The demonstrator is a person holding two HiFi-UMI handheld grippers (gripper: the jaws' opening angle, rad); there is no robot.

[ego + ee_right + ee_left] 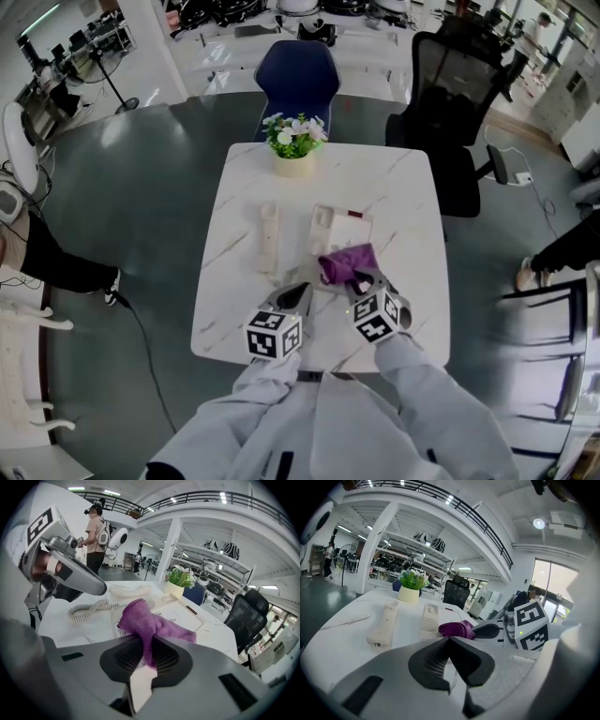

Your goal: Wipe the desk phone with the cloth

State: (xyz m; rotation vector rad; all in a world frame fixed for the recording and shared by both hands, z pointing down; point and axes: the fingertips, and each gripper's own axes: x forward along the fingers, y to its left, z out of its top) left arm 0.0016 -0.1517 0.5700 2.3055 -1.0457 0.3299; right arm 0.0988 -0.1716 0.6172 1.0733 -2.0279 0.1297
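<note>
Cloth (140,618) pinched in right gripper (149,644) over desk phone (182,613); left gripper (450,641) closed, empty.

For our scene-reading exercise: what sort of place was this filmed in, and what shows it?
Probably an open-plan office or lab workspace: a white table carrying a desk phone, a swivel office chair beside it, and rows of desks loaded with equipment behind, under a railed mezzanine.
</note>
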